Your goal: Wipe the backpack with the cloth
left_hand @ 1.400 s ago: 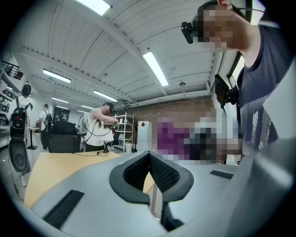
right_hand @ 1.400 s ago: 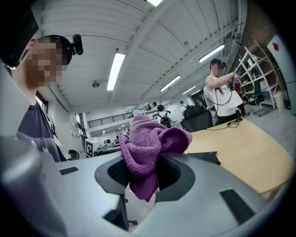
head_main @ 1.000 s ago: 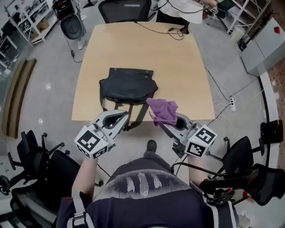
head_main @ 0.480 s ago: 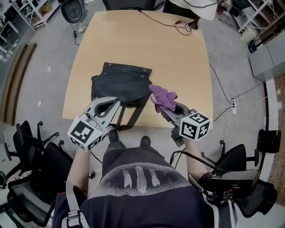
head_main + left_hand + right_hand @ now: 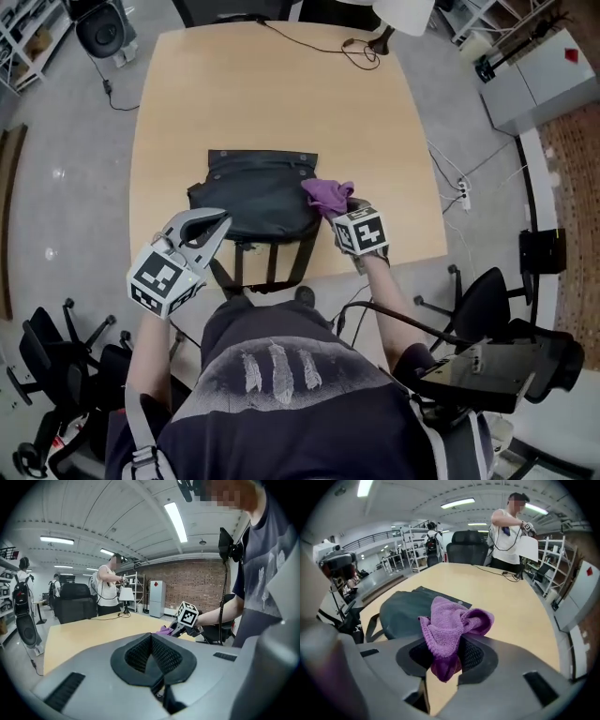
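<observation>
1. Vs 1 s ago: R gripper (image 5: 341,208) w/ purple cloth (image 5: 327,196) has moved fwd from the table's (image 5: 272,103) near edge to the R side of the backpack (image 5: 255,192).
2. L gripper (image 5: 217,223) has barely shifted; stays at the bag's front-L corner.
3. R jaws are clamped on the cloth, w/ a bunch sticking up past the pads. L jaws are together, nothing btwn.
4. Backpack lies flat on the table, straps (image 5: 272,267) hanging over the near edge. It sits btwn the two grippers. Cloth overlaps its R edge; can't tell if touching.
</observation>
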`<state>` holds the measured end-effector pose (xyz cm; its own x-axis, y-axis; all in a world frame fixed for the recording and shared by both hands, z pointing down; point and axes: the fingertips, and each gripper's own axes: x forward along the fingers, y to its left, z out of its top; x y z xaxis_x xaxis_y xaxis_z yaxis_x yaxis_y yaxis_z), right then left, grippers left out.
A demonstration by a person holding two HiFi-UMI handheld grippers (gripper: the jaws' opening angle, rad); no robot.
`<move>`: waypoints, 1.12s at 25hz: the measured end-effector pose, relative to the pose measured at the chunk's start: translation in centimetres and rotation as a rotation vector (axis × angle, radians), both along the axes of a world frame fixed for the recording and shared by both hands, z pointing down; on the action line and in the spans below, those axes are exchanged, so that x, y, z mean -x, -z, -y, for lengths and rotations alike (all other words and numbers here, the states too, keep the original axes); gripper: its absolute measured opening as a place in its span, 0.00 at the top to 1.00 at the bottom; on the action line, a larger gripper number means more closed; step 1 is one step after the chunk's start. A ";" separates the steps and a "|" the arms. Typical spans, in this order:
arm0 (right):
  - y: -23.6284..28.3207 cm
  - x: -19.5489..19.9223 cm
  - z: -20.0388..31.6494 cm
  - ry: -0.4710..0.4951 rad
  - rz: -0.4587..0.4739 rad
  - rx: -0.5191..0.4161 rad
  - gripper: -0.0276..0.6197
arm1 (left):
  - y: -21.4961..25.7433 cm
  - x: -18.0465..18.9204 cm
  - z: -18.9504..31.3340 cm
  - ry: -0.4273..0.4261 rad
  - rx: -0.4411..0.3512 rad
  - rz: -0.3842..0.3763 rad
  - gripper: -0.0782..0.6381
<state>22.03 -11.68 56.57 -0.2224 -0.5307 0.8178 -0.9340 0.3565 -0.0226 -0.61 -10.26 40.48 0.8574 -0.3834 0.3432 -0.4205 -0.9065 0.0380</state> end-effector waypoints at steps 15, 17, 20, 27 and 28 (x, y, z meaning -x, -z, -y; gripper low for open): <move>-2.2 12.3 0.5 0.021 -0.055 0.144 0.77 | -4.3 9.9 5.2 -0.023 0.107 -0.002 0.88; -2.5 14.7 0.3 0.137 -0.129 0.149 0.78 | -4.1 10.2 5.6 0.007 0.113 -0.031 0.88; -3.1 17.8 0.5 0.210 -0.095 0.169 0.78 | -4.4 10.9 6.1 0.036 0.122 -0.054 0.88; -3.6 26.1 -1.1 0.359 0.105 0.230 0.78 | -6.5 13.3 6.4 0.160 0.167 -0.049 0.88; -3.5 27.1 -1.3 0.381 0.138 0.238 0.78 | -6.7 13.5 6.8 0.187 0.168 -0.050 0.88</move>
<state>-5.08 -10.40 60.05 -0.4802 -0.1915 0.8560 -0.7203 0.6430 -0.2602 -14.10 -17.02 47.14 0.7944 -0.4784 0.3742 -0.5743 -0.7923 0.2062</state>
